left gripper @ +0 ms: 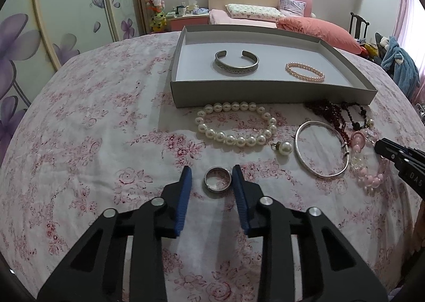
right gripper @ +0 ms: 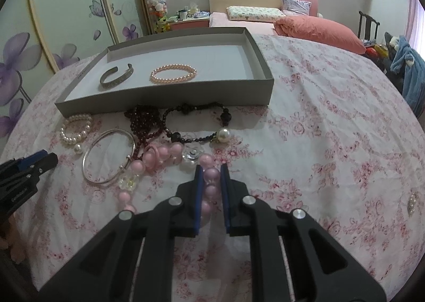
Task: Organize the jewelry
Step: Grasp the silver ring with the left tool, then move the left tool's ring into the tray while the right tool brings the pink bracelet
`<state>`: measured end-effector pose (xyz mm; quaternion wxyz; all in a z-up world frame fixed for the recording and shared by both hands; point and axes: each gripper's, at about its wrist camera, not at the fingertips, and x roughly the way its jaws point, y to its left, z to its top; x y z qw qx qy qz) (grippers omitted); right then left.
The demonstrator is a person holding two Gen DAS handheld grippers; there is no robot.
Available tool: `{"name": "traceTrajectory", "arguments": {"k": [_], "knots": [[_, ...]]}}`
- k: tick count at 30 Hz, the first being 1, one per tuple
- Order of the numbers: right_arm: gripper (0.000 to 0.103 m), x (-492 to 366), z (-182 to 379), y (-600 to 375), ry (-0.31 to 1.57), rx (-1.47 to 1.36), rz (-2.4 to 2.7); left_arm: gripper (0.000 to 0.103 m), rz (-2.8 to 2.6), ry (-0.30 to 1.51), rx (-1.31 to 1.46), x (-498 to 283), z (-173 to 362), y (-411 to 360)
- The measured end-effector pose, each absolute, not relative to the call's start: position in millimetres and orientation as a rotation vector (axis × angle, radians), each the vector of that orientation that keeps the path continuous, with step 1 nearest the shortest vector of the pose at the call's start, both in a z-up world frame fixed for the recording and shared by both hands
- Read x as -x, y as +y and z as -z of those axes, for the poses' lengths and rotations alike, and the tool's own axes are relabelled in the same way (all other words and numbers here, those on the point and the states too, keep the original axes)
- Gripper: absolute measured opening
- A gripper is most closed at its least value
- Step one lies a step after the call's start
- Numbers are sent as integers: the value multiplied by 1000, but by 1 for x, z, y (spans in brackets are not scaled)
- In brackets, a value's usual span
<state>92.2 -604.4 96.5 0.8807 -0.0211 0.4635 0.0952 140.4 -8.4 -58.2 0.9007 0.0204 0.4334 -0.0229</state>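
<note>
A grey tray (left gripper: pixel 239 95) (right gripper: pixel 170 101) holds a silver cuff (left gripper: pixel 236 63) (right gripper: pixel 117 77) and a small peach bead bracelet (left gripper: pixel 305 72) (right gripper: pixel 173 73). On the floral cloth lie a white pearl bracelet (left gripper: pixel 236 124) (right gripper: pixel 75 129), a silver bangle (left gripper: pixel 322 152) (right gripper: pixel 109 158), dark bead strands (left gripper: pixel 332 113) (right gripper: pixel 170 121) and a pink bead necklace (left gripper: pixel 369 166) (right gripper: pixel 164 158). My left gripper (left gripper: pixel 212 173) is open, its jaws either side of a silver ring (left gripper: pixel 217 178). My right gripper (right gripper: pixel 211 172) is closed around the necklace's pink beads (right gripper: pixel 211 185), which rest on the cloth.
A loose pearl earring (left gripper: pixel 283 147) lies beside the bangle. A small pearl piece (right gripper: pixel 411 203) lies far right on the cloth. The bedroom behind has a bed (left gripper: pixel 265 15), a wardrobe and a chair.
</note>
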Motion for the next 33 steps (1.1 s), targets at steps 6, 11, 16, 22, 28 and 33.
{"name": "traceTrajectory", "arguments": {"k": [6, 11, 16, 22, 28, 33], "knots": [[13, -83, -105, -612, 930, -15, -214, 23, 53, 895, -34, -138, 57, -3], [13, -74, -117, -617, 894, -53, -232, 23, 66, 889, -37, -135, 57, -4], [13, -68, -127, -615, 859, -84, -260, 23, 74, 880, -30, -132, 56, -3], [13, -59, -141, -610, 809, -103, -304, 23, 72, 853, -18, -129, 49, -4], [13, -49, -155, -600, 759, -111, -342, 23, 74, 796, -25, -121, 37, -9], [13, -45, -163, -595, 730, -116, -355, 23, 71, 738, -34, -115, 25, -12]]}}
